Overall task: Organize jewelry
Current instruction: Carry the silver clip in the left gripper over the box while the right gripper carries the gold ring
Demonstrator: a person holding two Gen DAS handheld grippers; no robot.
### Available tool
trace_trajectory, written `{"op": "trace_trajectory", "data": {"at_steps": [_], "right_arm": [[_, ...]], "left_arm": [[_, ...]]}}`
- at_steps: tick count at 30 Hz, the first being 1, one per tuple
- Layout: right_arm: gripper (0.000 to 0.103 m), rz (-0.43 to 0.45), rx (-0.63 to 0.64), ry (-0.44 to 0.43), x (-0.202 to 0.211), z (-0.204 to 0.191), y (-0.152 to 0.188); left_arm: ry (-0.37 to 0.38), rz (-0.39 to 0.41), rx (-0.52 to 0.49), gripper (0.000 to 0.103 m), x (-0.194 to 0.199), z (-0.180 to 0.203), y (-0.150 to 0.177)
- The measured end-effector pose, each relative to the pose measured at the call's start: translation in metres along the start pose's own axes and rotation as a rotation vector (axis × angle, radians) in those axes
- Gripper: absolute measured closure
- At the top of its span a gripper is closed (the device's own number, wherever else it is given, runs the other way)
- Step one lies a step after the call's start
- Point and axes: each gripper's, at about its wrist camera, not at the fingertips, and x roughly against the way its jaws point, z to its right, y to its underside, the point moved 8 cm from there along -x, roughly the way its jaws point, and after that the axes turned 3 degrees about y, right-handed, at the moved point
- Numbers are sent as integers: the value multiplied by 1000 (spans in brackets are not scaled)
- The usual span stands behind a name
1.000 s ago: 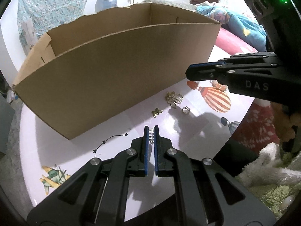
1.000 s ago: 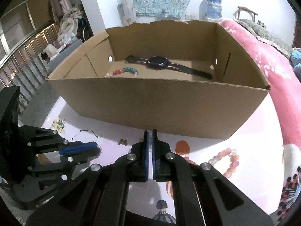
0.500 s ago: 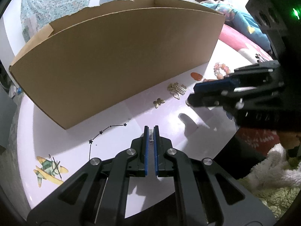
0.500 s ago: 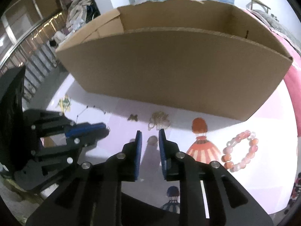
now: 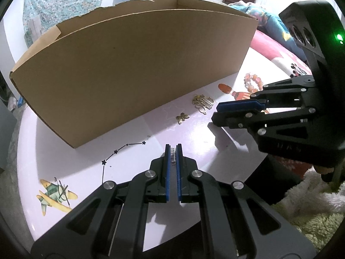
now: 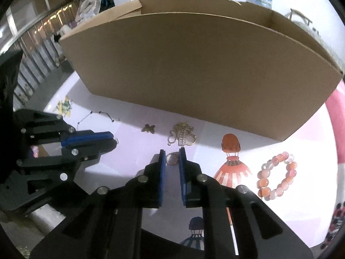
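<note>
Jewelry lies loose on the white table (image 6: 133,159) in front of the cardboard box (image 6: 200,64): a butterfly charm (image 6: 148,128), a gold cluster (image 6: 182,137), a pink bead bracelet (image 6: 277,176) and a small ring (image 6: 171,158). Your right gripper (image 6: 171,161) has just been closing, with the ring between its blue pads, but contact cannot be confirmed. Your left gripper (image 5: 173,153) is clamped on a small silver chain piece (image 5: 173,154), held above the table.
</note>
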Motion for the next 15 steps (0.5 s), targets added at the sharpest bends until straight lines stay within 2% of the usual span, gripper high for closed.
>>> {"op": "trace_trajectory", "data": {"at_steps": [6,10,15], "right_arm": [[91,21,1,2,5,-3,0],[91,63,0,2,22,-1,-3],[91,149,6,-10,58,2,-11]], "left_arm": [[-5,3,-6,99,3,0,0],[-20,21,-13,99,14,1,-2],[-48,90,-30,99,46,3,-17]]}}
